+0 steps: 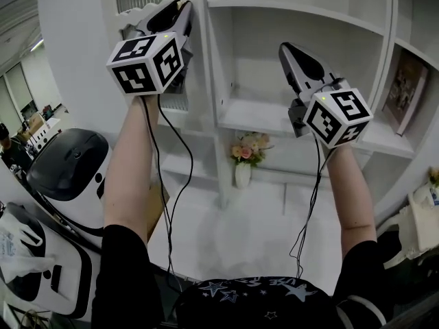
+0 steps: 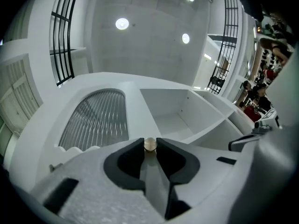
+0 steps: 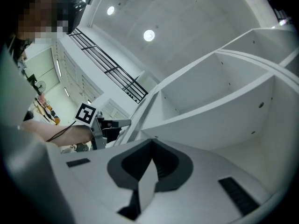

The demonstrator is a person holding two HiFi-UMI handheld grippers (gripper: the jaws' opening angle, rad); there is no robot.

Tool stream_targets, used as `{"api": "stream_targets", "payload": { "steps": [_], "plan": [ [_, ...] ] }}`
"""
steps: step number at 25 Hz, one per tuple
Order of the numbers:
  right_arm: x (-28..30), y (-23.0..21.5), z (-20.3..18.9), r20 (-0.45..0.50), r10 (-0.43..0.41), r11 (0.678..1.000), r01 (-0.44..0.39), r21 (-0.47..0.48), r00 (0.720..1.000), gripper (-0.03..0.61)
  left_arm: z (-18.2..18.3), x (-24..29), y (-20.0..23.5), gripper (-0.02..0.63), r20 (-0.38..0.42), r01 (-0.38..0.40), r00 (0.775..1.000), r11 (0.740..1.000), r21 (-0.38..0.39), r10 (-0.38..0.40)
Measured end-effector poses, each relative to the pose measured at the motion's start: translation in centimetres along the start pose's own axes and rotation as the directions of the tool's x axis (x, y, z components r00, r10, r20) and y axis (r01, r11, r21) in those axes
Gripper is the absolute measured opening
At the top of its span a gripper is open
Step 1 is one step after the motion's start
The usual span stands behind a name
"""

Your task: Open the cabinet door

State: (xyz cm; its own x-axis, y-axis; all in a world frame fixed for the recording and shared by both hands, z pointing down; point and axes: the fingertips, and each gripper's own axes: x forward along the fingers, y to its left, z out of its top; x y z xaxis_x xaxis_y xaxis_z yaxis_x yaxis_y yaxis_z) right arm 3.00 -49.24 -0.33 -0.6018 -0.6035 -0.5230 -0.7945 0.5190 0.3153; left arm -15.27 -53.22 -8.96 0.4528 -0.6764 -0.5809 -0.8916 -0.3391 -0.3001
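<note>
Pinches the small round knob (image 2: 150, 144) between the very tips of the left tool (image 1: 180, 11), closed tight on it, on the ribbed-glass cabinet door (image 2: 96, 120), seemingly not yet swung out. Holds the right tool (image 3: 150, 144) closed and empty beside the open shelves (image 3: 224, 101). Risks slipping off the smooth knob if pulled askew rather than along the door's swing.

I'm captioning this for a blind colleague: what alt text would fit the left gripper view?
The left gripper is closed on a small, pale round knob at the edge of a white, arched, ribbed-glass cabinet door. Open white shelves extend to the right, with round ceiling lights above.
</note>
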Motion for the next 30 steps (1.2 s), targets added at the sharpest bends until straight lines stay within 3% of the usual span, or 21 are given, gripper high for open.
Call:
{"api": "stream_targets", "payload": {
  "steps": [12, 19, 24, 30],
  "plan": [
    [-0.5, 4.8, 2.6, -0.014, -0.070, 0.997, 0.070, 0.013, 0.997, 0.006, 2.4, -3.7, 0.3, 0.078, 0.058, 0.122, 0.992, 0.982, -0.145, -0.115],
    [-0.6, 7.4, 4.2, -0.019, -0.081, 0.996, 0.080, -0.046, 0.997, 0.006, 3.8, -5.7, 0.7, 0.078, 0.079, 0.167, 0.985, 0.971, -0.169, -0.155],
    [0.0, 9.0, 5.1, -0.009, -0.080, 0.996, 0.080, -0.045, 0.997, 0.006, 4.8, -7.1, 1.0, 0.077, 0.089, 0.177, 0.982, 0.976, -0.128, -0.167],
    [1.6, 11.4, 4.8, -0.012, -0.050, 0.998, 0.050, -0.044, 0.999, 0.006, 6.0, -9.3, 2.0, 0.077, 0.115, 0.227, 0.971, 0.962, -0.154, -0.211]
  ]
}}
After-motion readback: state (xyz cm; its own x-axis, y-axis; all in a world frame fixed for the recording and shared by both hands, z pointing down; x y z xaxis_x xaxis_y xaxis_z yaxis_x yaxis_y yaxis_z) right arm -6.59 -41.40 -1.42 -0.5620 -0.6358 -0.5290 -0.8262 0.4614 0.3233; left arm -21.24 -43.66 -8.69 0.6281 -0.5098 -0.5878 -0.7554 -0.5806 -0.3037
